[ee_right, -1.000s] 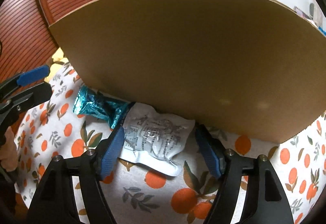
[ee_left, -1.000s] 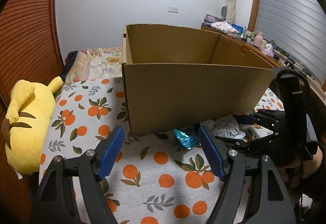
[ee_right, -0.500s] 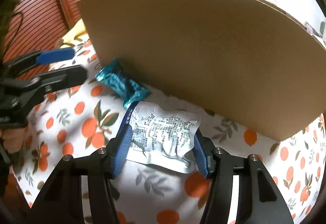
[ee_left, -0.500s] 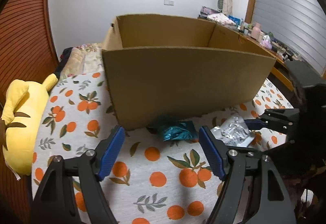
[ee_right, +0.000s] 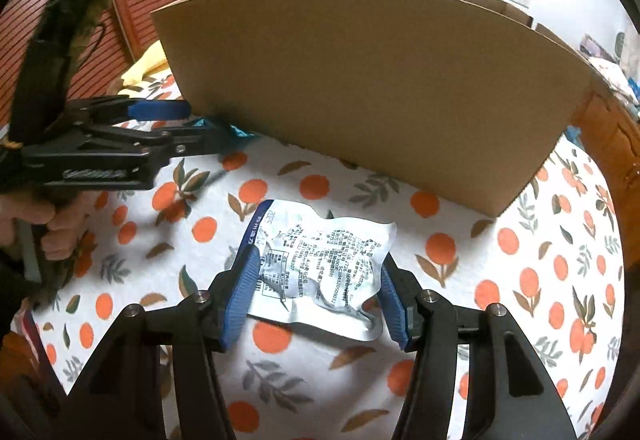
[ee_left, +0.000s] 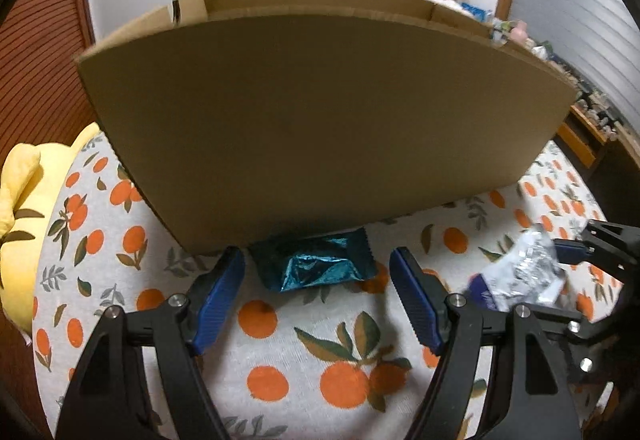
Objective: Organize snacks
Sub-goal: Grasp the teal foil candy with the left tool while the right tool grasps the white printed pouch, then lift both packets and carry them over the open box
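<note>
A teal foil snack pack (ee_left: pixel 316 266) lies on the orange-print cloth against the foot of the open cardboard box (ee_left: pixel 320 112). My left gripper (ee_left: pixel 316 280) stands open around it, one blue pad on each side, neither touching. My right gripper (ee_right: pixel 316 290) is shut on a silver printed snack pouch (ee_right: pixel 320 260), held lifted above the cloth; the pouch (ee_left: pixel 520 280) also shows at the right of the left wrist view. In the right wrist view the left gripper (ee_right: pixel 192 124) reaches toward the box's base, with a hand (ee_right: pixel 40 224) holding it.
The cardboard box (ee_right: pixel 380 92) fills the middle ground and hides what is inside it. A yellow plush toy (ee_left: pixel 24 208) lies at the left edge of the cloth (ee_left: pixel 280 352). A cluttered wooden shelf (ee_left: pixel 580 112) runs along the right wall.
The right gripper closed on the silver pouch and carried it up and to the right, off the cloth. The left gripper moved forward and down until its pads flank the teal pack.
</note>
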### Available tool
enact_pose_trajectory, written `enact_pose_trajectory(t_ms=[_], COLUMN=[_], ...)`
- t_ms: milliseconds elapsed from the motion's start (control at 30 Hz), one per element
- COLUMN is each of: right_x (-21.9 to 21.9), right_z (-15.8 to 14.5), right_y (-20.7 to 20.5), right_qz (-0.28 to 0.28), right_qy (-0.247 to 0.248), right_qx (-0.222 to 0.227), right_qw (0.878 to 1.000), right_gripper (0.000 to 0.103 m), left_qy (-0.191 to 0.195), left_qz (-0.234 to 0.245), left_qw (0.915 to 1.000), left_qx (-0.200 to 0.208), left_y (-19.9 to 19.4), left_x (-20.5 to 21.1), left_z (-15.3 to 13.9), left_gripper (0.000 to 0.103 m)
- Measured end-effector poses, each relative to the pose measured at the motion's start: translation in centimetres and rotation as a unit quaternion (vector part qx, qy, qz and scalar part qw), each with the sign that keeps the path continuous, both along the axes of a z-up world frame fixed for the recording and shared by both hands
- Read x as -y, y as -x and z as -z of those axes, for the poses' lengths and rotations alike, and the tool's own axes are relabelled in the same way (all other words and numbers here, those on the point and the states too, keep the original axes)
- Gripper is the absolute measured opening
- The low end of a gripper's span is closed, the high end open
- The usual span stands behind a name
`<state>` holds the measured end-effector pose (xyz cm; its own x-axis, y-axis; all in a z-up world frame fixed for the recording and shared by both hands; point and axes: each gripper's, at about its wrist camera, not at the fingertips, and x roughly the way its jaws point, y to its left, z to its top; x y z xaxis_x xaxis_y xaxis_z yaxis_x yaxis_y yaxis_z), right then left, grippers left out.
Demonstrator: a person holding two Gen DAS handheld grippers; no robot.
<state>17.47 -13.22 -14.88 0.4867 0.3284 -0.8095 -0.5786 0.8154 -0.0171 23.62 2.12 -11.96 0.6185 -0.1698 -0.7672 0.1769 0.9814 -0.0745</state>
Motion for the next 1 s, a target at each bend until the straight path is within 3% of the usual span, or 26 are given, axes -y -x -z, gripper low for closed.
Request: enact_pose_trajectory(t_ms=[300,567,800,1000], right_x=[1.1,1.5,1.5,1.4], right_z=[0.5,0.3,0.3,-0.2], right_y=[0.1,-0.1,0.2,0.7], right_qz=[-0.007,-0.013,-0.015,-0.014], right_qy=[-0.010,-0.015,-0.015,-0.021], right_qx=[-0.010,-0.013,-0.011,-0.002], right_qw=[1.000,1.000,1.000,1.000], right_gripper=[0.058,0.058,0.058,0.058], left_qy=[-0.015,-0.031,-0.017,0.003], left_qz=[-0.011,-0.001,0.006,0.014], left_qw=[0.9998,0.9995,0.9998,0.9996], left_qx=[-0.008,0.003,0.002,0.024], left_y=[-0.9,-0.3,1.3,3.9], left_x=[0.8,1.4,1.0,-0.3], left_z=[0.9,0.8,0.8,-1.3], left_gripper=[0.074,0.036,0.035,0.035])
